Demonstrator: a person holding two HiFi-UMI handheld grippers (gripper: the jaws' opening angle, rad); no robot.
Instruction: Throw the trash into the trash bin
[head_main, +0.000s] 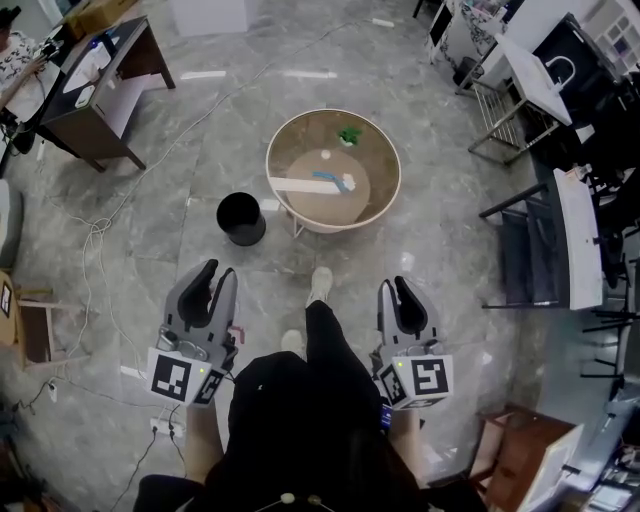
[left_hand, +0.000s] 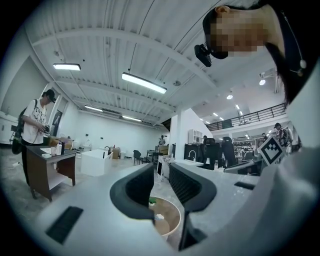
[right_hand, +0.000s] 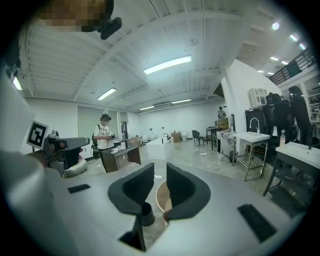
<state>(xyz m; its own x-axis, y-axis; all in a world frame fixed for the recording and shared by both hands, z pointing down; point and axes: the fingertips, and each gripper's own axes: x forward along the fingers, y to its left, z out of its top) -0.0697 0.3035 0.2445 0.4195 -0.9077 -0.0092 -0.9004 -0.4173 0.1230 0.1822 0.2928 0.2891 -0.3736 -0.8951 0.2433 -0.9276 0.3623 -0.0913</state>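
Note:
A round wooden table stands ahead on the grey floor. On it lie a green scrap, a small white ball, a blue-and-white piece and a long white strip. The black trash bin stands on the floor just left of the table. My left gripper and right gripper are held low in front of me, well short of both. Each stands slightly open with nothing between its fingers. The left gripper frames the table. The right gripper frames the bin.
A dark desk with a person beside it is at the far left. Chairs and white tables crowd the right side. Cables and a power strip lie on the floor at left. My shoe points at the table.

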